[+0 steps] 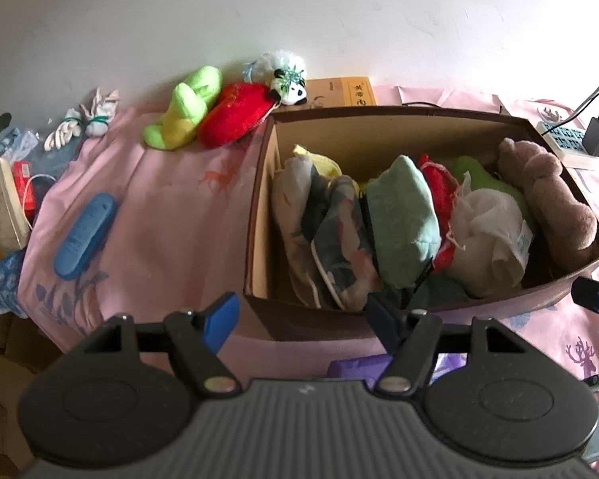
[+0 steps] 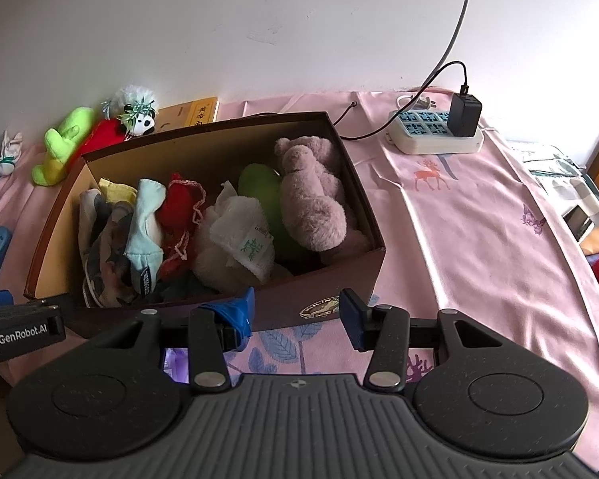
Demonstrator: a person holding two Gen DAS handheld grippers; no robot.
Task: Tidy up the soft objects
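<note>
Nearest, left gripper (image 1: 301, 321) with blue-padded fingers spread wide, holding nothing, poised just in front of the brown cardboard box (image 1: 439, 113). Right gripper (image 2: 297, 317) likewise wide apart and empty, at the box's near wall.

Inside the box, packed side by side from its left end: patterned grey-and-pink fabric bundle (image 1: 331, 235), mint-green cloth pouch (image 1: 399, 215), red knitted piece (image 1: 439, 187), white towel bundle (image 1: 487, 231), green plush partly hidden behind it, and a brown plush bear (image 1: 555, 195) along the right wall.

Left of the box on the pink printed sheet (image 1: 171, 215), a blue oblong case (image 1: 86, 235).

Beyond the box's far left corner, well outside it: lime-green plush toy (image 1: 183, 109), red round cushion (image 1: 235, 113) touching it, small panda plush (image 1: 289, 80) on top.

Beyond the box's right end, white power strip (image 2: 433, 131) with black charger plugged in.
</note>
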